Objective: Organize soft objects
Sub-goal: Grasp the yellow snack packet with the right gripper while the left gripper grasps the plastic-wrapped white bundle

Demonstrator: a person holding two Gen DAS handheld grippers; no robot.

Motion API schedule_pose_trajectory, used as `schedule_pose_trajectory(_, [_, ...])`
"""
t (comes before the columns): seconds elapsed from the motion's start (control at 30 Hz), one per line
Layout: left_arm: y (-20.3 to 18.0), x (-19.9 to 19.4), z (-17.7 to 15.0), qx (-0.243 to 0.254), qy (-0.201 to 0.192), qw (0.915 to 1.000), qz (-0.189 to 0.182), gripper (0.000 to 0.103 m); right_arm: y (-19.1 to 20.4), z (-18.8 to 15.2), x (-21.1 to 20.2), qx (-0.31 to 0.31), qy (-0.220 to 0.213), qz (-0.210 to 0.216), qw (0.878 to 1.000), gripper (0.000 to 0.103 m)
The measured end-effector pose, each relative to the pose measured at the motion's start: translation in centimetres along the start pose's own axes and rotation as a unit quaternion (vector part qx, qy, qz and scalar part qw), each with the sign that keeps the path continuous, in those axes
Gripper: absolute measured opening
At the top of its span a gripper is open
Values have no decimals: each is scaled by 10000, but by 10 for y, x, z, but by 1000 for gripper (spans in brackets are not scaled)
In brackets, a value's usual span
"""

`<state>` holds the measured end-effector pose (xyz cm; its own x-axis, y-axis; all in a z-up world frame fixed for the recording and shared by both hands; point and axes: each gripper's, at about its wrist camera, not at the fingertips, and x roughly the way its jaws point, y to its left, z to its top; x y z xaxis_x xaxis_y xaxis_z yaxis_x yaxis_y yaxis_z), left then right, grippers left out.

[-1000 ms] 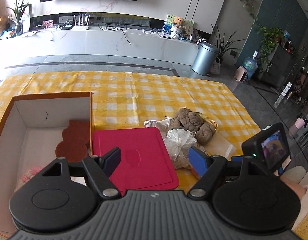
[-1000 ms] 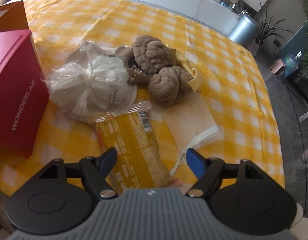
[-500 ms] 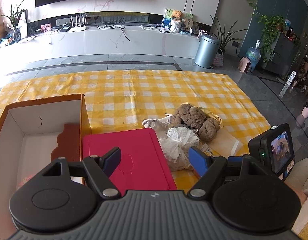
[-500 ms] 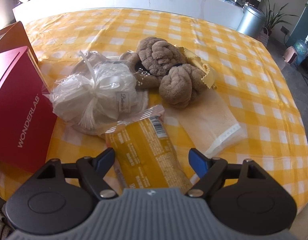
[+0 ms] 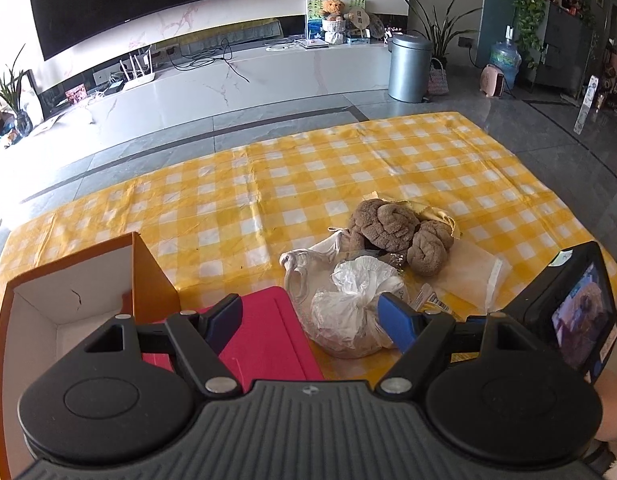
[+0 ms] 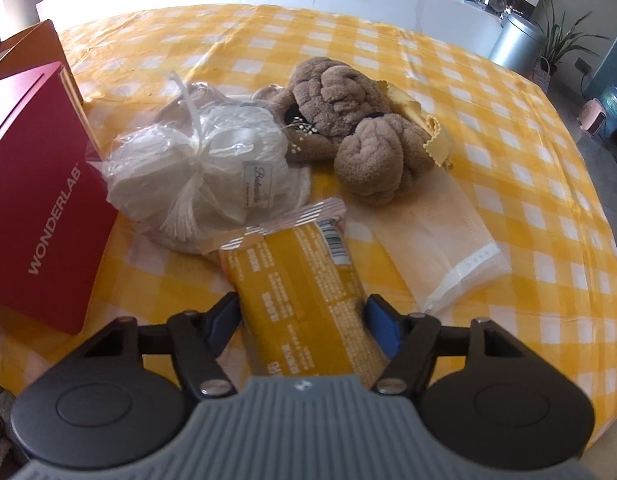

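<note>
Right tool (image 6: 302,316) closing around glossy yellow packet (image 6: 298,280)

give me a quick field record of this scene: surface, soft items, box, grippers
surface: yellow checked tablecloth
soft items: brown plush toy, white bundle in clear plastic wrap, pale mesh pouch
box: open orange cardboard box, red WONDERLAB box beside it
right hand-held gripper: closing around yellow snack packet
left hand-held gripper: open, empty
</note>
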<state>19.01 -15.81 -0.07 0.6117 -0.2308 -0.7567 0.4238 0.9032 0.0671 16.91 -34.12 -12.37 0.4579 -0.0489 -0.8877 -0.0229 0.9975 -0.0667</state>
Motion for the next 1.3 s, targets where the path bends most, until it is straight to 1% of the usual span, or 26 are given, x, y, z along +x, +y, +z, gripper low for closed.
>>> schedule_pose_trajectory(0.03, [-5, 4, 3, 87, 20, 9999, 46, 91, -3, 0, -1, 77, -11, 57, 10000, 64])
schedule_pose_trajectory(0.07, [-8, 8, 4, 144, 34, 9999, 76, 91, -6, -1, -2, 144, -17, 105, 9998, 58])
schedule_pose_trajectory(0.13, [-15, 19, 10, 254, 64, 9995, 186, 91, -9, -3, -7, 252, -87, 188, 9995, 52])
schedule_pose_trajectory(0.17, [-19, 25, 14, 336, 126, 9990, 269, 91, -12, -4, -8, 334, -73, 242, 9991, 51])
schedule_pose_trajectory(0.23, [-26, 36, 18, 562, 214, 9974, 388, 91, -16, -6, -9, 470, -47, 187, 9987, 51])
schedule_pose_trajectory(0.33, [-41, 49, 22, 1070, 298, 9927, 469, 91, -19, -6, -8, 550, -46, 126, 9984, 51])
schedule_pose_trajectory(0.43, [-52, 62, 23, 1421, 444, 9879, 425, 91, -19, -6, -8, 556, -44, 139, 9983, 51])
schedule_pose_trajectory(0.5, [-58, 71, 23, 1583, 623, 9848, 360, 90, -19, -7, -8, 553, -54, 154, 9983, 51])
schedule_pose_trajectory(0.6, [-57, 80, 24, 1546, 725, 9850, 242, 90, -22, -8, -9, 576, -77, 222, 9981, 51])
schedule_pose_trajectory(0.67, [-57, 88, 25, 1540, 894, 9838, 222, 90, -25, -8, -9, 617, -80, 276, 9977, 51])
schedule_pose_trajectory(0.77, [-63, 103, 22, 1823, 1148, 9762, 256, 89, -27, -7, -7, 621, -73, 299, 9976, 51])
schedule_pose_trajectory(0.83, [-70, 112, 18, 2086, 1268, 9691, 361, 83, -22, -7, -5, 523, -61, 240, 9983, 52])
schedule_pose_trajectory(0.87, [-74, 118, 15, 2206, 1341, 9652, 407, 82, -19, -7, -4, 421, -52, 184, 9989, 52])
schedule_pose_trajectory(0.97, [-77, 128, 16, 2266, 1438, 9624, 428, 82, -14, -7, -3, 280, -45, 104, 9995, 52])
schedule_pose_trajectory(1.07, [-77, 136, 20, 2161, 1596, 9628, 282, 83, -17, -7, -2, 346, -41, 154, 9993, 53])
schedule_pose_trajectory(1.1, [-77, 139, 21, 2109, 1673, 9628, 231, 84, -17, -7, -2, 352, -41, 159, 9992, 53])
schedule_pose_trajectory(1.13, [-76, 142, 21, 2070, 1759, 9623, 160, 88, -17, -7, -2, 347, -39, 155, 9993, 53])
schedule_pose_trajectory(1.17, [-77, 147, 20, 2053, 1931, 9594, 37, 88, -16, -7, -2, 333, -34, 147, 9993, 53])
schedule_pose_trajectory(1.2, [-78, 153, 18, 2119, 2121, 9540, -3, 89, -16, -7, -1, 318, -31, 139, 9994, 53])
schedule_pose_trajectory(1.23, [-79, 160, 14, 2213, 2254, 9488, 81, 87, -15, -7, -1, 305, -28, 132, 9994, 53])
schedule_pose_trajectory(1.27, [-80, 165, 10, 2288, 2284, 9460, 242, 81, -15, -7, 0, 299, -26, 130, 9995, 54])
schedule_pose_trajectory(1.3, [-80, 169, 6, 2330, 2266, 9447, 444, 63, -15, -7, 0, 299, -28, 132, 9995, 54])
